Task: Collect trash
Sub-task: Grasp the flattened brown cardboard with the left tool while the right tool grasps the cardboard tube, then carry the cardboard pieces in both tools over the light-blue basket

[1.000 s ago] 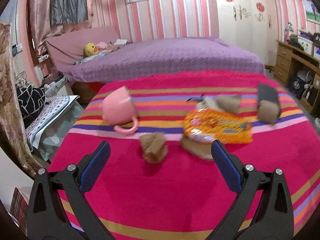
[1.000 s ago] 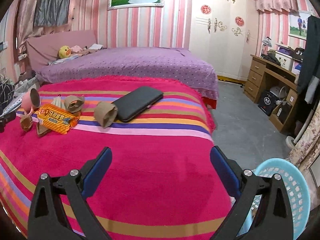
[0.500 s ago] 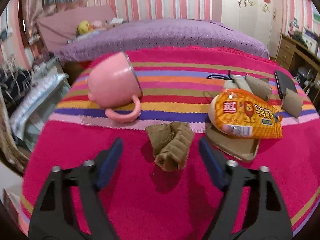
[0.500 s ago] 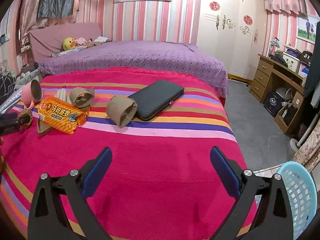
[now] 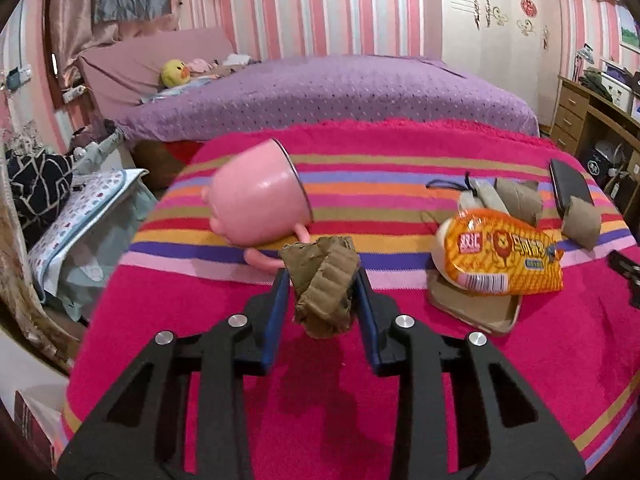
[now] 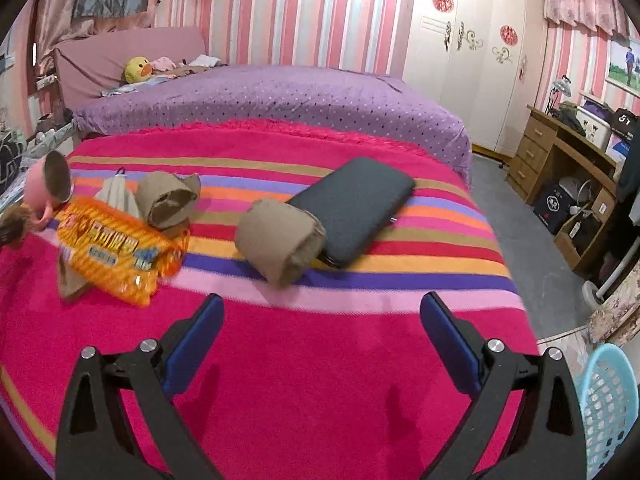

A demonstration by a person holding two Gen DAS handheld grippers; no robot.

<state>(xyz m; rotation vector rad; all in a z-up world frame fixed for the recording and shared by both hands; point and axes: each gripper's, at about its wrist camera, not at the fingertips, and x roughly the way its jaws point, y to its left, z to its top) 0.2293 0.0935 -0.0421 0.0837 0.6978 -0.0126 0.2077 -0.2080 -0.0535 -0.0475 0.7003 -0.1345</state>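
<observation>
**Left tongs clamp on crumpled cardboard, right tongs wide apart**

Left wrist view: the left tongs [image 5: 320, 292] have just been closing, and the blue pads now press both sides of a crumpled brown cardboard scrap [image 5: 322, 286], which sits between them just above the striped pink blanket [image 5: 400, 400] on the bed. Right behind the scrap lies a pink mug [image 5: 258, 210] tipped on its side, handle down, almost touching the cardboard. Off to the right, an orange snack packet [image 5: 506, 256] rests on a flat piece of cardboard [image 5: 476, 308]; behind it are a cardboard tube [image 5: 518, 200], a second tube [image 5: 580, 222] and a dark phone case [image 5: 566, 188] at the blanket's edge.

Right wrist view: the right tongs [image 6: 322, 332] stand released — fingers spread wide, nothing between them, above bare blanket. Ahead lies a rolled cardboard tube [image 6: 278, 242] touching the near end of the dark case [image 6: 354, 210]. Further left, the packet [image 6: 118, 248] and another tube [image 6: 168, 198] leaning on it — the mug [image 6: 48, 184] sits at the far left. A light blue basket [image 6: 608, 412] stands on the floor at the lower right, beside the bed.
</observation>
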